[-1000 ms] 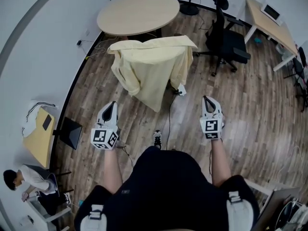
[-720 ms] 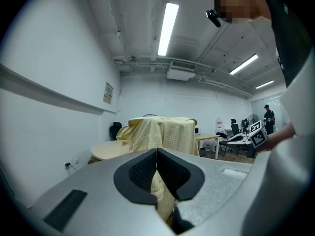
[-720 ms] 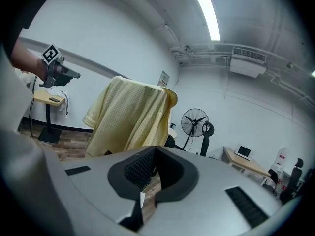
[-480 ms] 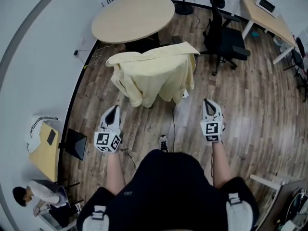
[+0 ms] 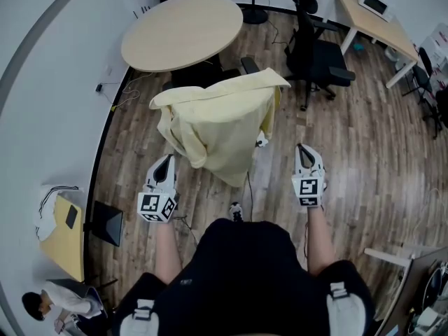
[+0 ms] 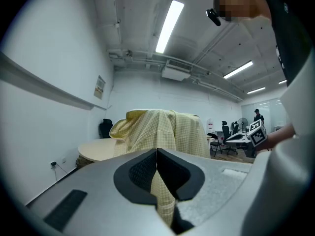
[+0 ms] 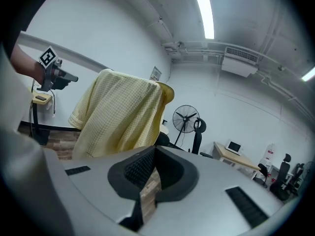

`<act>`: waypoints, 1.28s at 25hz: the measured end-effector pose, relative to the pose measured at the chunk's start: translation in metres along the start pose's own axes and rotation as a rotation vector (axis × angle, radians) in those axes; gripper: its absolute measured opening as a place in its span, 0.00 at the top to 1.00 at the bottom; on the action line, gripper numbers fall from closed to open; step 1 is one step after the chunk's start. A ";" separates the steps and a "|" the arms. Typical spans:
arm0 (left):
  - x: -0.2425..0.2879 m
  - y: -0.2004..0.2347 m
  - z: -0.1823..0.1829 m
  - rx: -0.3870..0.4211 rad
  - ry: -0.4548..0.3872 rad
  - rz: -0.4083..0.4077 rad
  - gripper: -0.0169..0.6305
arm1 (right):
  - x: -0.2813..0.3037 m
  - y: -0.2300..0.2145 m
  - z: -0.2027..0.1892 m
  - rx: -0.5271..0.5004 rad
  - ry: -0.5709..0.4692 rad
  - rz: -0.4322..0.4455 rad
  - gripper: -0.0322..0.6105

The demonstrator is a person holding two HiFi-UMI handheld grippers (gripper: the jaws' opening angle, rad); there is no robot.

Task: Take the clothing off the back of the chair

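In the head view the only print is the black square markers on the cubes (image 5: 155,206). Both grippers are held forward, the left gripper (image 5: 166,158) at eight o'clock and the right gripper (image 5: 302,148) at four o'clock. The yellow shirt (image 5: 217,128) hangs over the chair (image 5: 248,64) at twelve o'clock, nearer to them than a second ago. In the left gripper view the jaws are pressed together on nothing, with the shirt at twelve o'clock; a wall notice (image 6: 100,87) is too small to read. In the right gripper view the jaws also meet, empty, with the shirt at ten o'clock.
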State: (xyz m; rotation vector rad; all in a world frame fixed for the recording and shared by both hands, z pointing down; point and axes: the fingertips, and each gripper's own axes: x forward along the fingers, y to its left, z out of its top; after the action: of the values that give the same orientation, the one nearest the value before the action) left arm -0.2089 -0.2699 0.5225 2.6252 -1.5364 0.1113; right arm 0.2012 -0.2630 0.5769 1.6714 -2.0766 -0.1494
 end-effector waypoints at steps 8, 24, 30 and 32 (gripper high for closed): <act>0.014 0.027 -0.002 -0.007 -0.014 -0.026 0.97 | 0.014 0.018 0.007 -0.005 0.014 -0.020 0.96; 0.024 0.063 -0.003 -0.024 -0.032 -0.026 0.97 | 0.031 0.025 0.024 -0.012 0.010 -0.053 0.96; 0.027 0.076 0.001 -0.022 -0.046 0.002 0.97 | 0.046 0.025 0.029 -0.014 -0.010 -0.045 0.96; 0.029 0.081 0.004 -0.020 -0.055 0.016 0.97 | 0.053 0.023 0.033 -0.021 -0.019 -0.041 0.96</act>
State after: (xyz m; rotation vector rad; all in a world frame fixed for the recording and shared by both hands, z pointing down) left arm -0.2650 -0.3351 0.5258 2.6223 -1.5679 0.0251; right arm 0.1588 -0.3135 0.5717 1.7071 -2.0482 -0.2011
